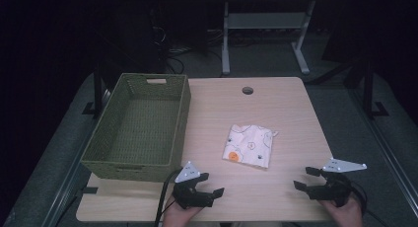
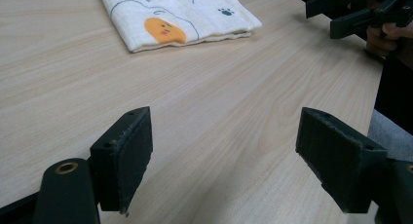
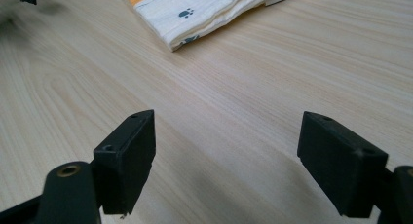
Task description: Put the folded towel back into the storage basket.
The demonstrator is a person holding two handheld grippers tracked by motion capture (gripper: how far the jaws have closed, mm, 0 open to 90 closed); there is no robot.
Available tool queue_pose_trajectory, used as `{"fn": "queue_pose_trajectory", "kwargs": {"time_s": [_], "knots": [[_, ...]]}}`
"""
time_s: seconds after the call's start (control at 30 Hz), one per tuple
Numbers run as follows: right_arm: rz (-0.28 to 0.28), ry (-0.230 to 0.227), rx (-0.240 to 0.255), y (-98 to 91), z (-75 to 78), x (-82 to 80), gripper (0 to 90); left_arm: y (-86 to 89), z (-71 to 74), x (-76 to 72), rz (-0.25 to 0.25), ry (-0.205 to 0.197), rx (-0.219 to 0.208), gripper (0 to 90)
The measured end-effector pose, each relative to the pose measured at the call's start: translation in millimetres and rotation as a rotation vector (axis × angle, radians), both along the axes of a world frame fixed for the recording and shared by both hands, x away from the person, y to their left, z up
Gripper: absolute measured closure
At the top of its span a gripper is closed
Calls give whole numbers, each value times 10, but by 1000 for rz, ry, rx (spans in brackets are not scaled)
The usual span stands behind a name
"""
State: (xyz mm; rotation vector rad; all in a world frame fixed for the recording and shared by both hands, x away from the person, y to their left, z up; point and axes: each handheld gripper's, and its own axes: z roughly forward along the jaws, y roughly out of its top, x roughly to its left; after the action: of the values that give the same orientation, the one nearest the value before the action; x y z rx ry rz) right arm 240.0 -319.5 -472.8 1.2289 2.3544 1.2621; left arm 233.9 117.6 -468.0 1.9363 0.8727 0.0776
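A folded white cloth (image 1: 249, 145) with an orange figure and paw prints lies flat in the middle of the wooden table (image 1: 276, 108). My left gripper (image 1: 211, 183) rests near the front edge, left of centre, jaws wide open and empty. Over at the front right corner my right gripper (image 1: 306, 178) is open too, with nothing between its jaws. In the left gripper view the cloth (image 2: 180, 17) lies ahead of the gripper (image 2: 224, 156), and the other gripper (image 2: 355, 12) shows at the top right. The right gripper view shows the cloth (image 3: 209, 9) beyond its gripper (image 3: 226, 158).
An empty green woven basket (image 1: 101, 158) with cut-out handles stands on the table's left side, close to my left gripper. A round cable hole (image 1: 247, 90) sits near the far edge. Bare wood lies between the cloth and both grippers.
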Motion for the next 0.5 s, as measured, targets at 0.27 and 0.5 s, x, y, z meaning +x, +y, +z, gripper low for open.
{"fn": "queue_pose_trajectory", "kwargs": {"time_s": [0.27, 0.5], "knots": [[-7, 2, 11, 4, 1, 17, 207, -23, -28, 16, -4, 20, -10, 215], [-22, 13, 39, 30, 48, 80, 173, -102, 3, 78, -16, 42, -39, 218]]}}
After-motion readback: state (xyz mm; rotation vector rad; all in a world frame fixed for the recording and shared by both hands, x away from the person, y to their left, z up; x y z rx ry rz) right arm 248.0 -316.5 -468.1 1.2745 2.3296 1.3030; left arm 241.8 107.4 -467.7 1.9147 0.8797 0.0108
